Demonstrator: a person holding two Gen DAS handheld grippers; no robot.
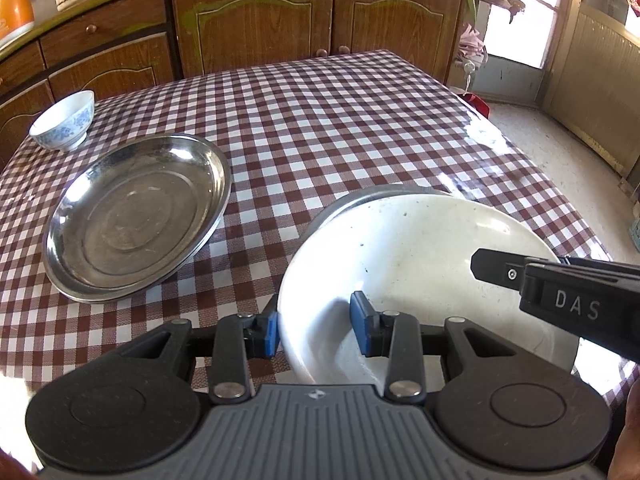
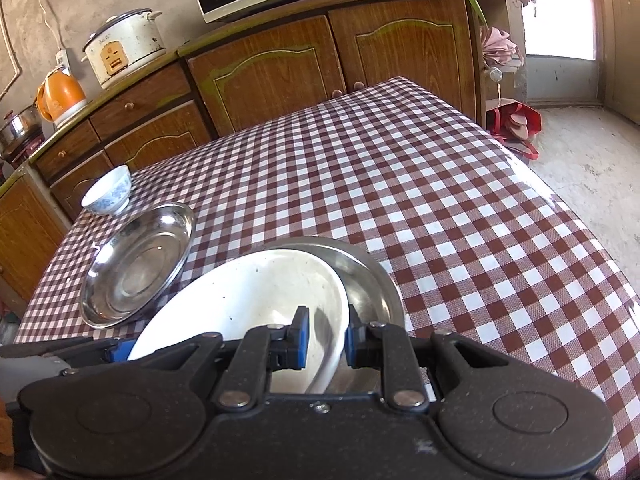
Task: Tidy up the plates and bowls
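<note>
A plain kitchen here, wooden cabinets along the back wall, and a bench (image 1: 340, 120) under red-and-white check cloth carrying everything. You've got the white plate (image 1: 420, 248) in both sets of tongs — your left tongs (image 1: 316, 330) pinch its near rim, one blue pad outside, one inside, nearly closed on it; your right tongs (image 2: 326, 342) clamp the rim on the other side just as narrowly. The plate sits tilted over a steel plate (image 2: 372, 280), which peeks out behind and to the right of it. I can't tell if the white one already touches the steel.

What could go wrong? That rim is thin and glazed, and each grip is only a pinch — if your two hands tip unevenly, the plate could slide out of one pair and clatter onto the steel. Lower it off-centre and it may sit cocked on the steel lip.

Room to move: the second steel plate (image 1: 136, 216) lies near on your left, clear of the white one, with the small blue-patterned bowl (image 1: 64, 124) beyond it by the bench's far left edge. The right side of the bench is bare cloth, but its edge drops off just past the stack, so I'd keep things inboard.
</note>
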